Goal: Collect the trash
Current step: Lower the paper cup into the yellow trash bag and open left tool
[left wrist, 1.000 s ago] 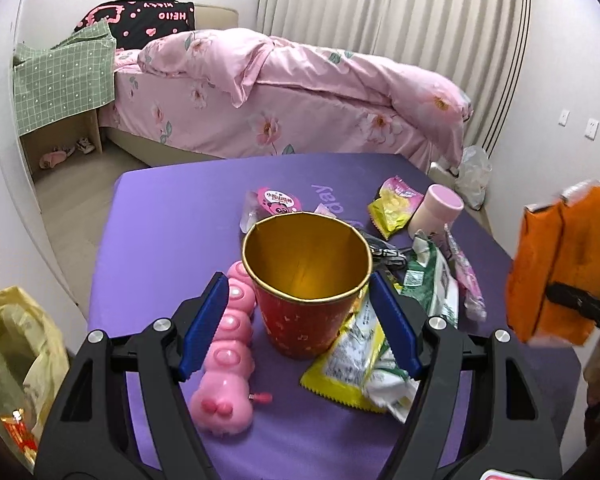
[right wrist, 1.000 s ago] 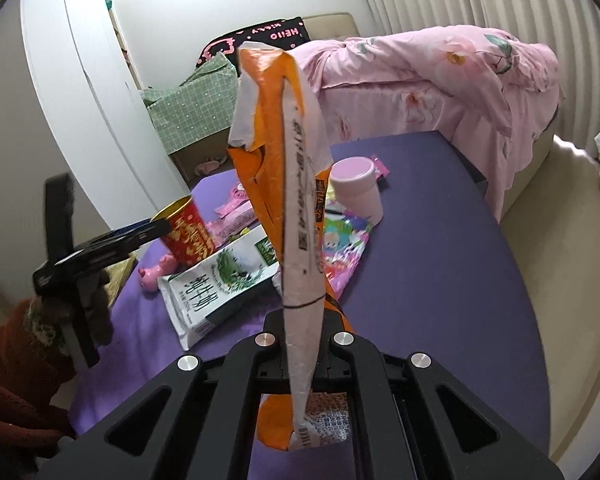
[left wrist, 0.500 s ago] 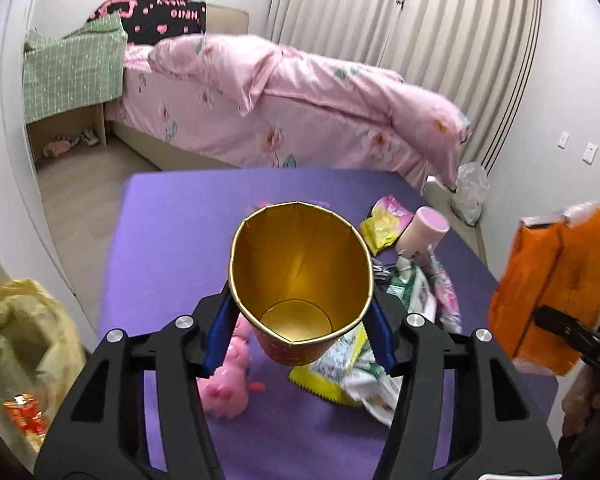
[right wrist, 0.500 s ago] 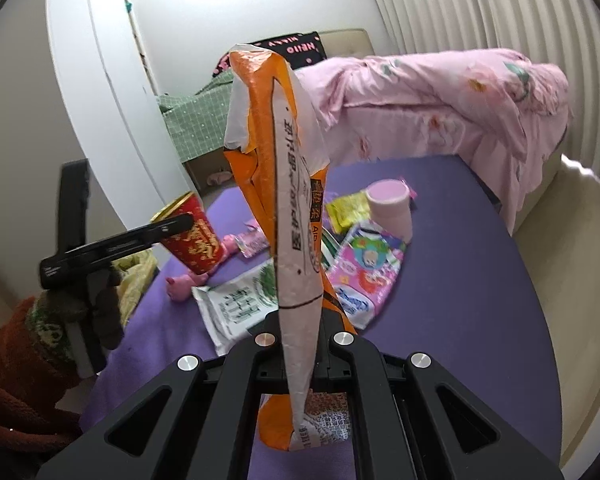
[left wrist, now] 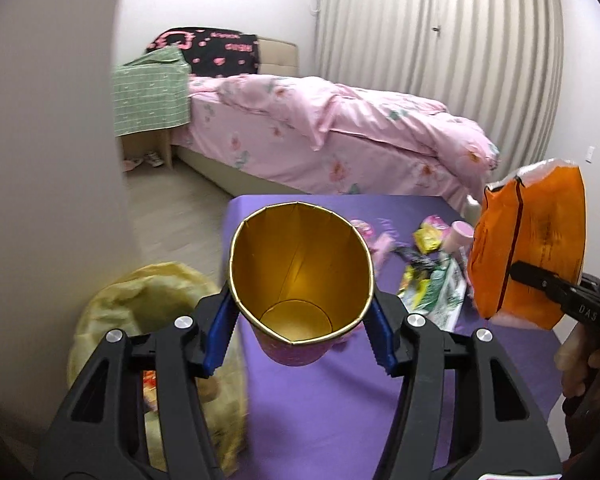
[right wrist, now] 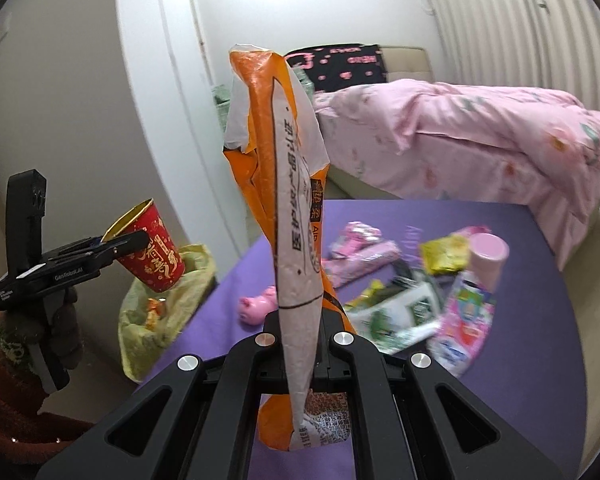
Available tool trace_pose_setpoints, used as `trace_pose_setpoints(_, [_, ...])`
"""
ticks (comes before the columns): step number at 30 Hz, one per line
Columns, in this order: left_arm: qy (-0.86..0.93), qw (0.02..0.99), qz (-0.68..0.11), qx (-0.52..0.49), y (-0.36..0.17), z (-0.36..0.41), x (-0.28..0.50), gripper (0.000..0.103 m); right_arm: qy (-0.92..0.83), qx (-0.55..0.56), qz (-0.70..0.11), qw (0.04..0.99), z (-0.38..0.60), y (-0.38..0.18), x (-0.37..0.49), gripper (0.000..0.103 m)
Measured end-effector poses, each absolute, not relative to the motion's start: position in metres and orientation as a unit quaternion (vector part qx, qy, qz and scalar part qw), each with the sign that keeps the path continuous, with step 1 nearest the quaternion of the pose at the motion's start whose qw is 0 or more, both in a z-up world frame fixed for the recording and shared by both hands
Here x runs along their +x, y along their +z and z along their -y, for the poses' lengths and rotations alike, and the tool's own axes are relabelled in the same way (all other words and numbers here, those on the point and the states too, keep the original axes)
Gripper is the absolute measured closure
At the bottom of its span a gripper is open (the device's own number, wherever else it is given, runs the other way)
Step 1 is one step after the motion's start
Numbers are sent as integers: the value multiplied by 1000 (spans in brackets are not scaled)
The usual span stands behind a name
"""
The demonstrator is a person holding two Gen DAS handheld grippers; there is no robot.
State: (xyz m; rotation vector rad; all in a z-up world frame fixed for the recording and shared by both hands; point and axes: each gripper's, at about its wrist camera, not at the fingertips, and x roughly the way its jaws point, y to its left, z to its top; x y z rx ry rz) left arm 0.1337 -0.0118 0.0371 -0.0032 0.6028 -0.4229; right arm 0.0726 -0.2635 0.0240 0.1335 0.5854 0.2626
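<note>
My left gripper (left wrist: 300, 332) is shut on a red paper cup with a gold inside (left wrist: 300, 280), held in the air over the purple table's left edge; it also shows in the right wrist view (right wrist: 152, 252), above a yellow trash bag (right wrist: 168, 300). The yellow trash bag (left wrist: 140, 300) hangs beside the table. My right gripper (right wrist: 304, 344) is shut on an orange and white wrapper (right wrist: 288, 208), held upright above the table; the wrapper also shows in the left wrist view (left wrist: 532, 248).
The purple table (right wrist: 500, 400) carries several wrappers (right wrist: 400, 312), a pink cup (right wrist: 488, 252) and a pink pig toy (right wrist: 256, 304). A pink bed (left wrist: 340, 140) stands behind, a white wall (left wrist: 48, 140) at the left.
My left gripper closed on the red cup, lifted it off the table and carried it left toward the yellow bag. My right gripper kept hold of the orange wrapper and followed left.
</note>
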Motion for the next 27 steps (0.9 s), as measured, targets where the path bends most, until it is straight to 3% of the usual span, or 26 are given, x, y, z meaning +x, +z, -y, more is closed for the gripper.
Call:
trace_pose_setpoints(13, [-60,925,-370,-70,-25,-105,159,49,193,37,-328,924,191,12,115,100])
trace_pose_setpoints(27, [-58,909,-400,-104,-62,-134,180,49,197,28,-367,908,170,-12,138,100])
